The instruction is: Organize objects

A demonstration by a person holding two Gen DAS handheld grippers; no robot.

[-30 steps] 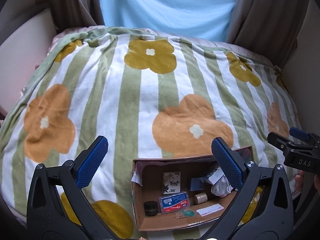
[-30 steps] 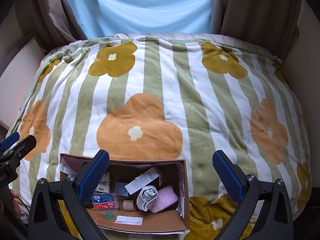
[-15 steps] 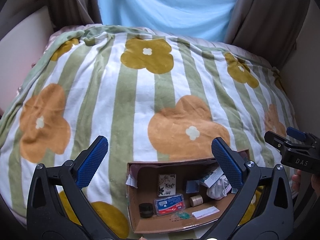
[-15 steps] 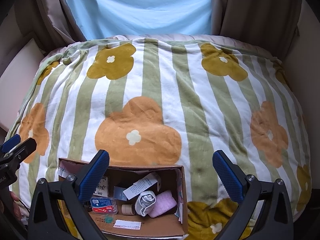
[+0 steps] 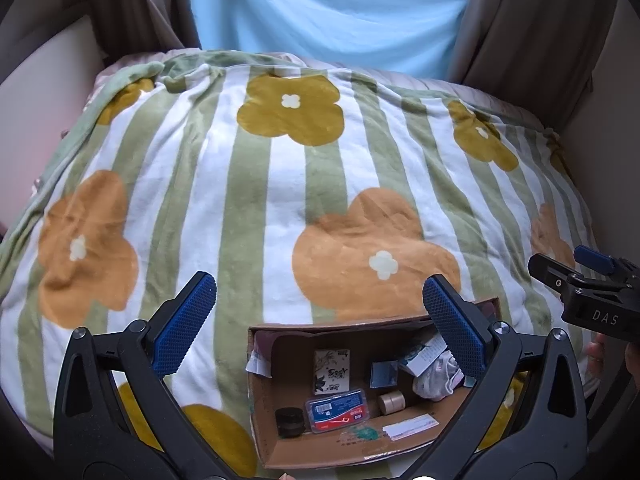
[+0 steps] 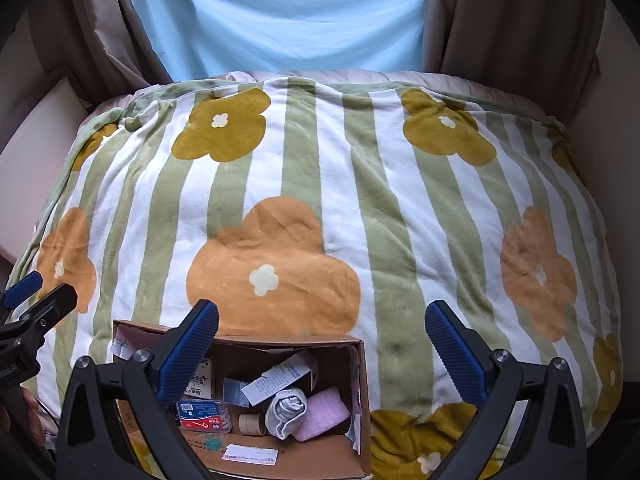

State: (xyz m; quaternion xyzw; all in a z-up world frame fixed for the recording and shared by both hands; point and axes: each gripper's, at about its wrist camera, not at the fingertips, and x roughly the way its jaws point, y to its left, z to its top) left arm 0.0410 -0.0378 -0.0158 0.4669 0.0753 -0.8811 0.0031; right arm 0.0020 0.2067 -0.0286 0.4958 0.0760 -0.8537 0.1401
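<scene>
An open cardboard box (image 5: 264,432) (image 6: 362,408) sits on the near edge of a bed. It holds a blue-and-red plastic case (image 5: 337,406) (image 6: 202,414), a black round lid (image 5: 290,420), a tape roll (image 5: 392,402) (image 6: 250,424), a printed card pack (image 5: 331,372), a rolled grey sock (image 6: 286,410), a pink cloth (image 6: 326,412) and a white paper carton (image 6: 276,376). My left gripper (image 5: 320,320) is open and empty above the box. My right gripper (image 6: 322,344) is open and empty above the box.
A striped green-and-white blanket with orange and yellow flowers (image 5: 280,184) (image 6: 360,208) covers the bed. A light blue curtain (image 6: 280,12) and brown drapes (image 6: 500,20) hang behind. The right gripper's side (image 5: 592,296) shows at the left view's right edge.
Both views have shifted slightly, so the box sits a little lower and more central in the frames. Both grippers stay open and empty.
</scene>
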